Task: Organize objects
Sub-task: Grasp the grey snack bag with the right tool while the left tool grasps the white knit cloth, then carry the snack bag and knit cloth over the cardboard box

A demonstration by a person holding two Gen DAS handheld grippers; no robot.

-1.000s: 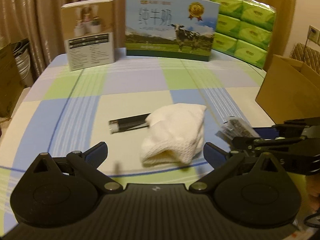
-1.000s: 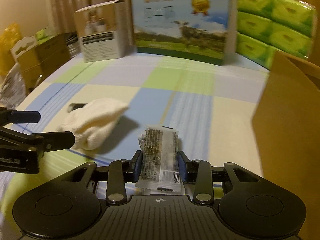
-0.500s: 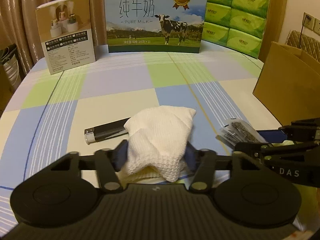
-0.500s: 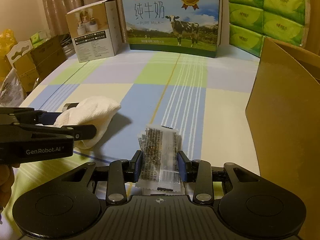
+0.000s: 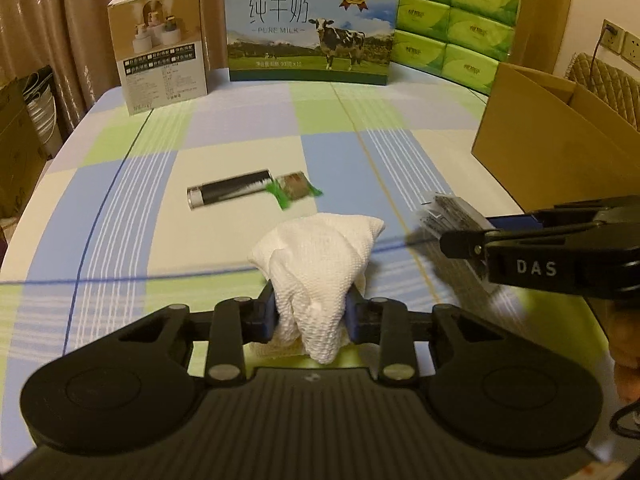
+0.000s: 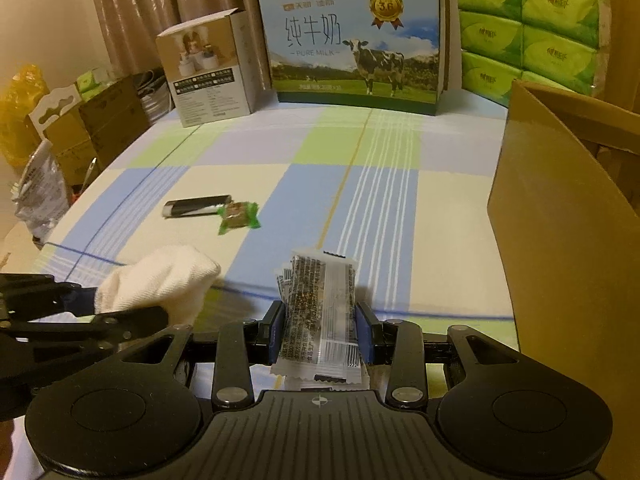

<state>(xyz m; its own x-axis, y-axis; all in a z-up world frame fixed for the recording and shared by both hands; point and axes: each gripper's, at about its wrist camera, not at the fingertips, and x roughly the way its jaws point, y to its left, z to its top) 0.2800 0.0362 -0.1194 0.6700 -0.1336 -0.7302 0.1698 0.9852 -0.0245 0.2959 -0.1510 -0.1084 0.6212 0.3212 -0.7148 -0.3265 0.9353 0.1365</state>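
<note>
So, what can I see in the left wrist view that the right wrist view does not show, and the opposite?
Only the left wrist view shows the wall sockets and a quilted chair back.

Only the right wrist view shows the yellow bag and floor cartons.

Both show the left gripper shut on the white cloth, the right gripper shut on the snack packets, the lighter, the green candy and the cardboard box.

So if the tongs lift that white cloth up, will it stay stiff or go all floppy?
Probably floppy: the white cloth already bunches and folds where the left tongs squeeze it, and a corner droops below them. It looks soft and thin, so likely light. Its nubbly weave should grip the pads, so slipping seems unlikely.
</note>
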